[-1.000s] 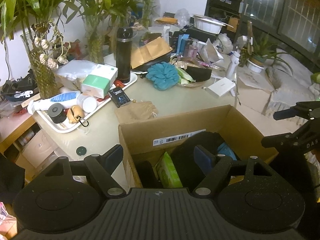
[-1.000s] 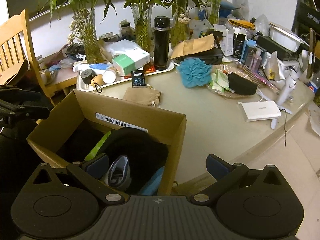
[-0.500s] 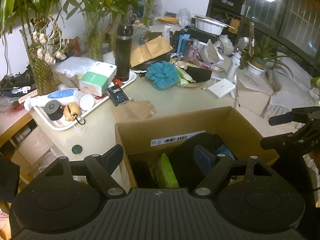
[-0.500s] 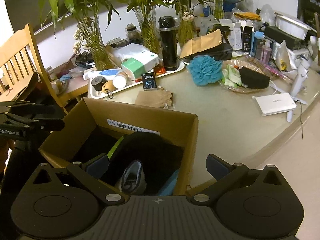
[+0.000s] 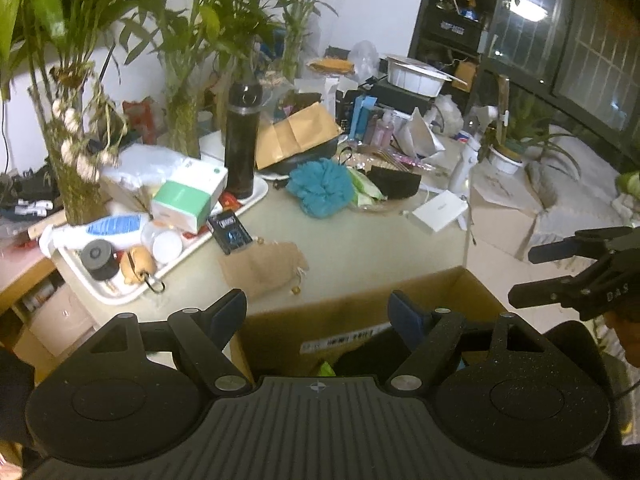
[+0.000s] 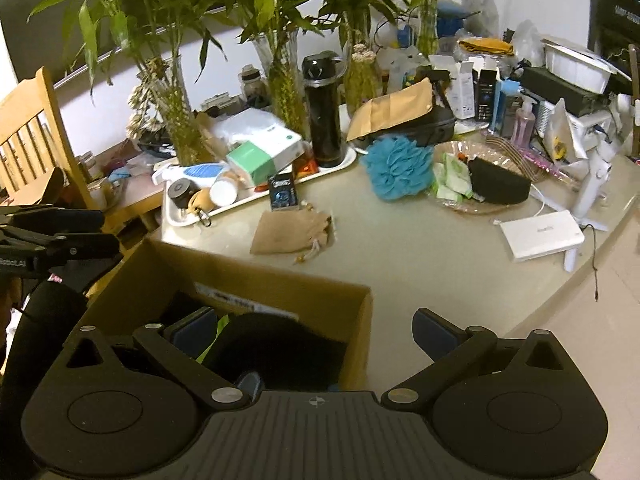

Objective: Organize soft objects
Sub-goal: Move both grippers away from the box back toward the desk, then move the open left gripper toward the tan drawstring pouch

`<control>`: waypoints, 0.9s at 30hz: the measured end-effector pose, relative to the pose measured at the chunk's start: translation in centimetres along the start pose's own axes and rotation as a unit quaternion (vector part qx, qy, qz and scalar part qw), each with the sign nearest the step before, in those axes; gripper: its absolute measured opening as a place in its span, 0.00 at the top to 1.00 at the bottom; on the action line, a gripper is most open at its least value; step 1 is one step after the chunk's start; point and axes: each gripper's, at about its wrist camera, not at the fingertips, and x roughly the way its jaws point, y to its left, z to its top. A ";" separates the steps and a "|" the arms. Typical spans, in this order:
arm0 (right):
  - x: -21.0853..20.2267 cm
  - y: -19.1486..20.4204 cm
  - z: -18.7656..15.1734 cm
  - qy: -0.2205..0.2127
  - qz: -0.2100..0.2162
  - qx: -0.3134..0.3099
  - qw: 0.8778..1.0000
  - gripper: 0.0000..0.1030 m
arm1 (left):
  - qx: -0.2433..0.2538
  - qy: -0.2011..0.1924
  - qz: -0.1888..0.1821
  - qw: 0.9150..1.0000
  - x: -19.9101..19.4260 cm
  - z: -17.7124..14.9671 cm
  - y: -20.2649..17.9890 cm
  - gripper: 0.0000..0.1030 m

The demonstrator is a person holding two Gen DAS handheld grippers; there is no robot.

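both tongs [image 5: 318, 312] [image 6: 314, 330] gape empty above the box rim [image 6: 256, 266].

box [image 6: 256, 280]: matt cardboard | pouf [image 6: 396, 168]: frilly mesh | pouch [image 6: 292, 232]: tan cloth

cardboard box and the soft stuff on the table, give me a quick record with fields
box: open cardboard box at the near table edge
inside box: dark fabric, something green
still on table: blue bath pouf, tan drawstring pouch
pouf position: beside the glass dish
left gripper: open, empty
right gripper: open, empty
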 end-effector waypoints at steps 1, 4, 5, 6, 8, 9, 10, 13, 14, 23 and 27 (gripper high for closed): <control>0.2 -0.3 0.1 0.000 -0.002 0.002 1.000 0.00 | 0.004 -0.001 0.001 1.000 0.0 0.2 -0.1 0.25; 0.8 -0.9 0.4 0.002 -0.020 -0.005 1.000 0.00 | 0.015 -0.006 0.007 1.000 0.1 0.8 0.1 0.25; 1.0 -1.1 0.4 0.005 -0.029 -0.010 1.000 0.00 | 0.017 -0.007 0.008 1.000 0.2 1.0 0.2 0.25; 1.1 -1.4 0.4 0.005 -0.037 -0.013 0.999 0.00 | 0.019 -0.008 0.009 1.000 0.3 1.1 0.4 0.25; 1.4 -2.0 0.5 0.008 -0.039 -0.016 0.999 0.00 | 0.017 -0.011 0.014 1.000 0.5 1.4 1.0 0.25; 1.6 -2.3 0.5 0.009 -0.038 -0.016 0.999 0.00 | 0.016 -0.012 0.015 1.000 0.6 1.5 1.3 0.25; 1.6 -2.5 0.5 0.009 -0.037 -0.017 0.999 0.00 | 0.014 -0.014 0.014 1.000 0.7 1.5 1.7 0.25; 2.0 -3.3 0.5 0.007 -0.031 -0.013 0.999 0.00 | 0.007 -0.016 0.017 1.000 1.2 1.7 2.8 0.25; 2.2 -3.6 0.6 0.007 -0.026 -0.008 1.000 0.00 | 0.006 -0.015 0.019 1.000 1.5 1.8 3.2 0.25; 4.0 -6.5 1.4 0.000 0.022 0.041 0.999 0.00 | -0.006 -0.008 0.024 1.000 4.0 2.2 5.7 0.25; 5.0 -7.1 1.9 -0.001 0.030 0.041 0.999 0.00 | -0.003 -0.004 0.024 1.000 5.1 2.3 6.5 0.25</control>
